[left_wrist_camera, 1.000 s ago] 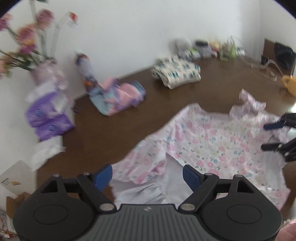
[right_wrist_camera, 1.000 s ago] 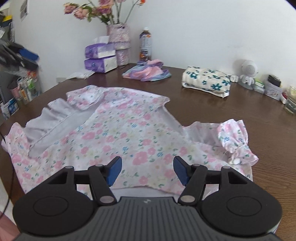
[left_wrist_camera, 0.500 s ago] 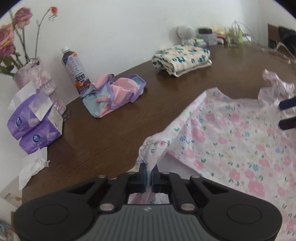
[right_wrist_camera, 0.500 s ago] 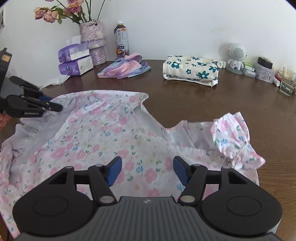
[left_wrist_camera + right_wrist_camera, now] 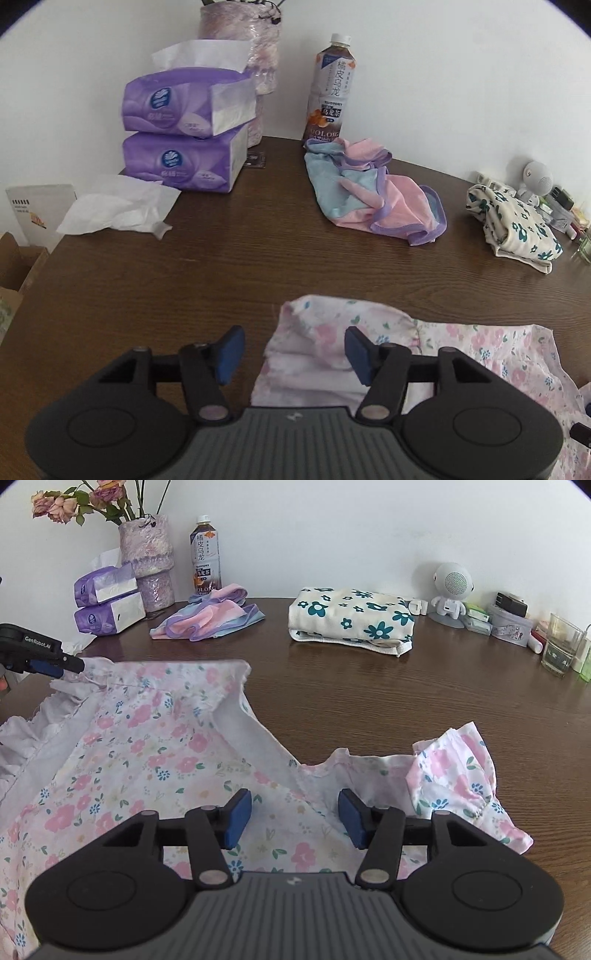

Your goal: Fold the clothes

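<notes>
Garments on the brown wooden table [image 5: 369,701]: three. One pink floral dress [image 5: 147,746] lies spread open across the lower half of the right wrist view, its inner white lining showing along the neckline. One cream garment with teal flowers [image 5: 351,618], folded, sits at upper centre. One pink, blue and purple garment [image 5: 207,622], crumpled, lies at upper left centre.

Grippers: two. The left gripper [image 5: 291,350] has its blue pads apart and the jaws are opening; a bunched sleeve of the dress [image 5: 314,332] sits between them, touching neither pad as far as can be seen. In the right wrist view this gripper shows at the left edge, at the dress's far corner. The right gripper [image 5: 293,819] stands partly open with jaws closing; dress fabric lies beneath and between the pads, not visibly pinched.

Other items: two purple tissue packs [image 5: 184,140], stacked, upper left of the left wrist view; one loose crumpled tissue [image 5: 118,208] just beside them; one oolong tea bottle [image 5: 328,88] at upper centre, touching the crumpled garment's far edge; one vase of dried roses [image 5: 146,561]; one small white robot figure [image 5: 450,587]; one drinking glass [image 5: 561,644] at right edge, among small containers too cluttered to count.

Table surface between dress and folded garment is unobstructed.
</notes>
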A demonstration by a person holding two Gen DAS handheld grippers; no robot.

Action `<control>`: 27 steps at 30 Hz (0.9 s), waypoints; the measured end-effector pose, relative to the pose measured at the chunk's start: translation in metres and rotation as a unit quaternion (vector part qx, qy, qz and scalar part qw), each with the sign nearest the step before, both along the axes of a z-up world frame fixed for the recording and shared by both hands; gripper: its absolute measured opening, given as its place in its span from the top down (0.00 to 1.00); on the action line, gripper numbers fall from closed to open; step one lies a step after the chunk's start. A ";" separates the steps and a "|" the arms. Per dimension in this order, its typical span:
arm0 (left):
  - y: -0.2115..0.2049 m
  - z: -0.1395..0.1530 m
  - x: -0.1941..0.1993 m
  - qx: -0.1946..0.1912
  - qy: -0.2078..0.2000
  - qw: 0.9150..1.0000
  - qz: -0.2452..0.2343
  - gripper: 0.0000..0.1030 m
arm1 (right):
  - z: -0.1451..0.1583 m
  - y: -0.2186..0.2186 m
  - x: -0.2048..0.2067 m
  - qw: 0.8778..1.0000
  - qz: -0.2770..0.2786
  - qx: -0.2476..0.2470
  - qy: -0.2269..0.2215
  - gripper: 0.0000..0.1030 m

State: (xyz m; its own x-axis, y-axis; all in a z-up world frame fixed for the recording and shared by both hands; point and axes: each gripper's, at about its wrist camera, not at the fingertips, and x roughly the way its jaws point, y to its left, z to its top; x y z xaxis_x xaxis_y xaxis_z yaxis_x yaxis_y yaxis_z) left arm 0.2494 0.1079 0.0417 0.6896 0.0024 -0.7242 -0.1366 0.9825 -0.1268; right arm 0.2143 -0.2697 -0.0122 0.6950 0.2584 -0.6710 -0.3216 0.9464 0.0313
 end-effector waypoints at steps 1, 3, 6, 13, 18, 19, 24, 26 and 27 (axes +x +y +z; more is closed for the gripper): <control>0.000 0.004 -0.010 0.000 -0.007 1.000 -0.008 0.41 | 0.001 -0.001 0.000 1.000 0.001 0.005 0.001 0.48; -0.001 0.015 -0.036 -0.008 -0.025 0.999 -0.031 0.36 | 0.004 -0.005 -0.004 1.000 0.001 0.023 0.002 0.48; -0.004 0.034 -0.081 -0.029 -0.052 0.996 -0.062 0.25 | 0.015 -0.007 -0.022 0.999 0.015 0.047 -0.014 0.47; 0.013 0.072 -0.205 -0.001 -0.115 0.993 -0.033 0.24 | 0.029 -0.008 -0.073 0.996 0.050 0.070 -0.032 0.47; 0.023 0.077 -0.288 0.123 -0.100 0.987 0.005 0.23 | 0.028 -0.013 -0.098 0.995 0.056 0.082 -0.032 0.47; 0.023 0.074 -0.300 0.147 -0.088 0.985 0.010 0.23 | 0.027 -0.014 -0.102 0.994 0.057 0.085 -0.032 0.47; 0.015 0.046 -0.342 0.281 -0.026 0.959 0.020 0.23 | 0.026 -0.013 -0.118 0.992 0.064 0.099 -0.036 0.47; 0.016 0.036 -0.354 0.315 -0.008 0.948 0.030 0.23 | 0.025 -0.011 -0.124 0.992 0.067 0.105 -0.037 0.47; 0.023 0.035 -0.360 0.311 -0.010 0.950 0.042 0.23 | 0.025 -0.009 -0.127 0.991 0.070 0.106 -0.037 0.47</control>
